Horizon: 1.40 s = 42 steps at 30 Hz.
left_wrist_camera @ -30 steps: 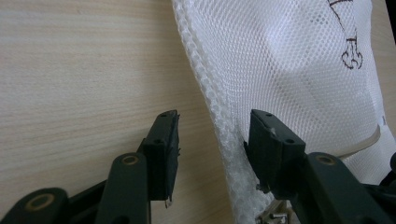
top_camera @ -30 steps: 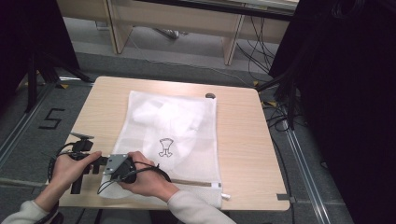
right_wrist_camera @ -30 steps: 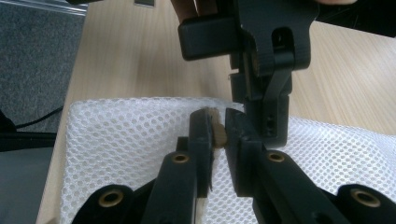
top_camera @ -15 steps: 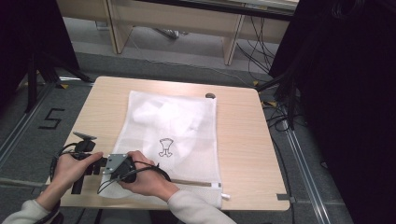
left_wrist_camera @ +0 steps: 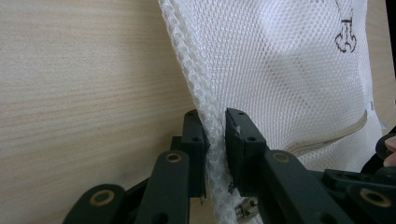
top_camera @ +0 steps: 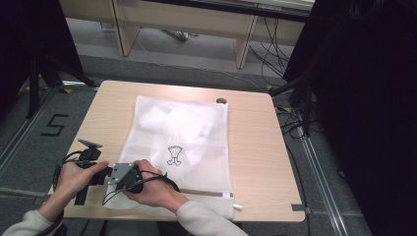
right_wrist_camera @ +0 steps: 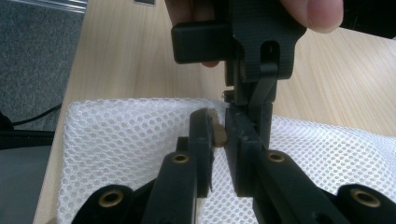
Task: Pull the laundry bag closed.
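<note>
A single numeral, "5" (top_camera: 55,126), is showing in black on the grey floor to the left of the table (top_camera: 255,147) in the high view.

A small black printed emblem (top_camera: 174,155) is sitting on the white mesh bag (top_camera: 196,132) near its middle; it is a drawn figure, not lettering, and nothing in it is reading as text. The same emblem (left_wrist_camera: 344,36) is appearing at the upper right of the left gripper view, again without legible characters.

No brand names or labels are reading anywhere else.
</note>
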Each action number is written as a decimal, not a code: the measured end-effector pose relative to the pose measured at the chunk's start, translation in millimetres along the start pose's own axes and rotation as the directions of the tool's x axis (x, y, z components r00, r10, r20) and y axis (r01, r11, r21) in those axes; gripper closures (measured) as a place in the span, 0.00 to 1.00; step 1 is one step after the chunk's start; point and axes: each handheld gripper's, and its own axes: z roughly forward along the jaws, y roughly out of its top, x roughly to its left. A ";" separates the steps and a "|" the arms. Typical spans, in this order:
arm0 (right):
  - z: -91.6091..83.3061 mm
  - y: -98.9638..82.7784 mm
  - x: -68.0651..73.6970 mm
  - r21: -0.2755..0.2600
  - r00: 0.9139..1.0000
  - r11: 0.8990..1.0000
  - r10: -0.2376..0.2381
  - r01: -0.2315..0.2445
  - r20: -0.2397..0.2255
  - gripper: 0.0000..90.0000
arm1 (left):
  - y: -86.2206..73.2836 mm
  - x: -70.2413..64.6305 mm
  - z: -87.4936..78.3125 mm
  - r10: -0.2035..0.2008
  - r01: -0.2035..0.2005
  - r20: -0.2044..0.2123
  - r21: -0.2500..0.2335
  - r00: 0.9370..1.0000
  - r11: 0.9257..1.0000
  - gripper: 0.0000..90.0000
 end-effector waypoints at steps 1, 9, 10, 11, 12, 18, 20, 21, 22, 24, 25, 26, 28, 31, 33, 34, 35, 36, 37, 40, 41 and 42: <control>0.0 -0.1 -0.2 0.001 1.000 1.000 0.002 -0.002 -0.003 0.91 | 0.0 0.0 0.0 0.000 0.000 0.000 0.000 1.000 1.000 0.86; 1.9 -0.7 -1.3 -0.007 1.000 1.000 -0.020 0.020 0.009 0.91 | 1.0 1.2 -1.6 0.097 -0.097 0.002 0.002 0.995 0.995 0.94; 3.0 -1.6 -3.3 -0.033 0.999 0.999 -0.035 0.034 -0.007 0.91 | 1.0 1.2 -1.6 0.097 -0.097 0.002 0.002 0.995 0.995 0.94; 0.4 -0.4 -0.9 -0.006 1.000 1.000 -0.001 0.001 -0.004 0.91 | 1.5 0.4 -3.0 0.097 -0.097 0.004 0.007 0.995 0.995 0.95; 0.4 -0.4 -0.9 -0.006 1.000 1.000 -0.001 0.001 -0.004 0.91 | 1.5 0.4 -3.0 0.097 -0.097 0.004 0.007 0.995 0.995 0.95; -1.1 -2.5 -1.6 0.013 1.000 1.000 0.015 -0.015 -0.024 0.92 | 1.0 -1.6 -3.4 0.051 -0.051 0.023 0.008 0.998 0.999 0.95; -0.7 -3.9 -1.8 0.010 1.000 1.000 0.005 -0.005 -0.021 0.92 | 1.1 -1.7 -3.2 0.051 -0.052 0.024 0.010 0.998 0.999 0.95; -1.3 -4.1 -1.1 0.004 1.000 1.000 0.014 -0.014 -0.026 0.92 | 1.2 -1.7 -3.4 0.053 -0.054 0.027 0.013 0.998 0.998 0.95; -1.3 -4.1 -1.1 0.004 1.000 1.000 0.014 -0.014 -0.026 0.92 | 1.2 -1.7 -3.4 0.053 -0.054 0.027 0.013 0.998 0.998 0.95; -3.1 -5.5 -0.6 0.006 0.999 1.000 0.025 -0.025 -0.024 0.92 | 1.4 -1.7 -4.0 0.050 -0.051 0.033 0.013 0.998 0.999 0.95; -3.1 -5.5 -0.6 0.006 0.999 1.000 0.025 -0.025 -0.024 0.92 | 1.5 -1.9 -4.2 0.049 -0.050 0.033 0.015 0.998 0.999 0.95; -2.6 -6.2 -0.9 -0.003 1.000 1.000 0.023 -0.023 -0.022 0.92 | 1.7 -1.7 -4.2 0.049 -0.050 0.035 0.018 0.998 0.999 0.95; -3.3 -7.0 -1.8 -0.001 1.000 1.000 0.015 -0.015 -0.013 0.92 | 1.9 -1.6 -4.3 0.049 -0.050 0.036 0.019 0.998 0.999 0.95; -4.6 -9.6 -1.9 0.006 1.000 1.000 0.011 -0.011 -0.014 0.92 | 2.1 -0.5 -5.2 0.050 -0.050 0.033 0.018 0.998 0.999 0.95; -6.6 -11.2 0.2 0.023 0.999 0.999 0.044 -0.044 -0.029 0.92 | 2.1 -0.3 -5.2 0.055 -0.055 0.027 0.017 0.998 0.998 0.95; -6.6 -11.2 0.2 0.023 0.999 0.999 0.044 -0.044 -0.029 0.92 | 2.1 -0.3 -5.2 0.055 -0.055 0.027 0.017 0.998 0.998 0.95; -6.2 -12.6 -1.2 0.017 0.999 0.999 0.036 -0.035 -0.031 0.92 | 1.9 -0.9 -5.0 0.059 -0.059 0.023 0.016 0.998 0.998 0.95; -5.9 -13.0 -1.7 0.016 0.999 0.999 0.032 -0.032 -0.027 0.92 | 1.5 -2.6 -4.6 0.061 -0.061 0.018 0.006 0.998 0.998 0.95; -5.3 -13.3 -2.5 0.014 1.000 1.000 0.022 -0.022 -0.021 0.92 | 1.5 -2.6 -4.6 0.061 -0.061 0.018 0.006 0.998 0.998 0.95; -4.8 -14.1 -1.0 0.009 0.998 0.999 0.049 -0.049 -0.025 0.92 | 1.6 -1.4 -4.5 0.088 -0.088 0.016 0.011 0.996 0.996 0.95; -5.4 -13.9 -1.9 0.014 0.999 0.999 0.039 -0.039 -0.032 0.92 | 1.2 -2.4 -4.2 0.075 -0.075 0.014 0.009 0.997 0.997 0.95; -6.4 -13.6 -0.7 0.020 0.998 0.998 0.056 -0.055 -0.036 0.92 | 1.3 -2.3 -3.8 0.085 -0.085 0.017 0.003 0.996 0.996 0.95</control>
